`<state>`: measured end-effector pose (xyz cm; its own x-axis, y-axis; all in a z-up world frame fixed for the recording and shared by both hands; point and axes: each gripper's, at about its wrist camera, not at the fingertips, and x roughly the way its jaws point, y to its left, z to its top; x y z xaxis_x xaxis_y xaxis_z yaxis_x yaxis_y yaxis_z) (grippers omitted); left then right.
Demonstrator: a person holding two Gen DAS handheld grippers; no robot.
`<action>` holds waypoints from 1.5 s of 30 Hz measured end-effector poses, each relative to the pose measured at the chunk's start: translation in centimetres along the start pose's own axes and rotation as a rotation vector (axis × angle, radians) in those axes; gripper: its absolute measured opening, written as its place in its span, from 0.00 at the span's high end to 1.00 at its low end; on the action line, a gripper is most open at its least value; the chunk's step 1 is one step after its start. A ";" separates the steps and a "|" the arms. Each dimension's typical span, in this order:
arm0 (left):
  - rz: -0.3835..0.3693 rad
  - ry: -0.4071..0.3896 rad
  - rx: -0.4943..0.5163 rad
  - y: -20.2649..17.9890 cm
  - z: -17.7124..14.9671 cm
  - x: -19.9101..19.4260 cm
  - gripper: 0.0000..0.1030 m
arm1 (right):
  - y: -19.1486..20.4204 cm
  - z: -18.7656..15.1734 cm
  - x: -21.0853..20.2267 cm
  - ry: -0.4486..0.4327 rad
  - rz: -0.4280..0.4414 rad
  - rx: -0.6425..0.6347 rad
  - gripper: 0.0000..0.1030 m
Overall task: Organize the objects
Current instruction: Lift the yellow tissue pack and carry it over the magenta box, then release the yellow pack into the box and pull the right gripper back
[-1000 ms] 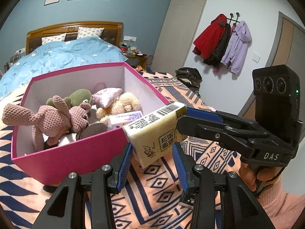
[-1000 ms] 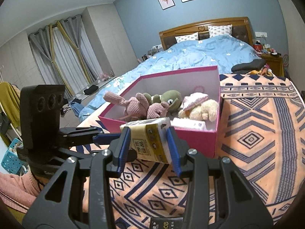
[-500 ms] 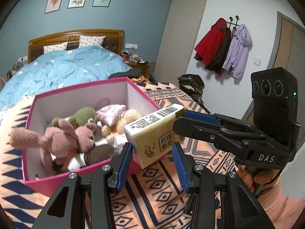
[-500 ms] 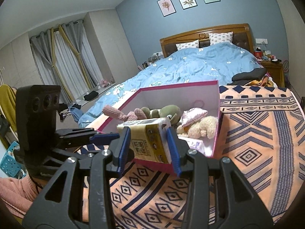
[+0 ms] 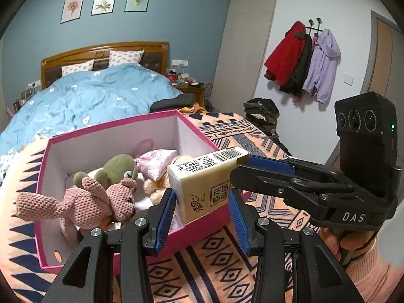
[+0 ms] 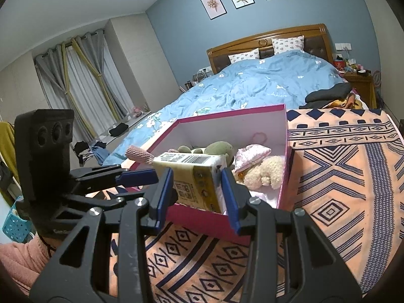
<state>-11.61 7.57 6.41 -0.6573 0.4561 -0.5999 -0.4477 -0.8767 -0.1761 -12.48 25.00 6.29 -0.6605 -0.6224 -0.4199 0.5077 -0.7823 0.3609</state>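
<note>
A yellow tissue pack with a barcode is held over the near right corner of the pink box. My right gripper is shut on the tissue pack; it reaches in from the right in the left wrist view. My left gripper is open, its blue pads on either side of the pack's lower end, apart from it. The box holds a pink knitted bunny, a green frog plush, a pink pouch and a cream plush.
The box stands on an orange patterned cloth. Behind it is a bed with a blue duvet. Coats hang on the right wall. Curtains and a blue basket are at the left.
Both grippers and the tissue pack have moved up and forward over the box's near corner. The right gripper's hold is unchanged; the left stays open.
</note>
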 end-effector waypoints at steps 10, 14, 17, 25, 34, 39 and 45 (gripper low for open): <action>-0.003 0.021 0.005 0.1 0.4 1.3 0.58 | -1.2 0.2 0.8 0.007 -0.018 0.027 0.59; 0.001 0.027 0.007 0.2 0.6 1.9 0.58 | -1.7 0.2 1.1 0.011 -0.025 0.038 0.59; 0.001 0.030 0.007 0.2 0.6 2.2 0.58 | -1.9 0.2 1.3 0.014 -0.031 0.042 0.59; 0.003 0.043 0.006 0.4 0.5 3.0 0.58 | -2.5 0.0 1.8 0.026 -0.040 0.051 0.59; 0.002 0.064 -0.006 0.7 0.2 4.0 0.58 | -2.8 -0.3 2.7 0.050 -0.056 0.049 0.59; -0.004 0.081 -0.020 1.0 -0.1 4.4 0.58 | -3.0 -0.5 3.2 0.070 -0.067 0.049 0.59; -0.020 0.110 -0.047 1.8 -0.5 5.3 0.58 | -3.2 -0.8 4.0 0.105 -0.095 0.050 0.59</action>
<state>-15.57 8.35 2.55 -0.5769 0.4559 -0.6777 -0.4294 -0.8751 -0.2232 -16.28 24.99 2.76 -0.6417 -0.5466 -0.5380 0.4156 -0.8374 0.3549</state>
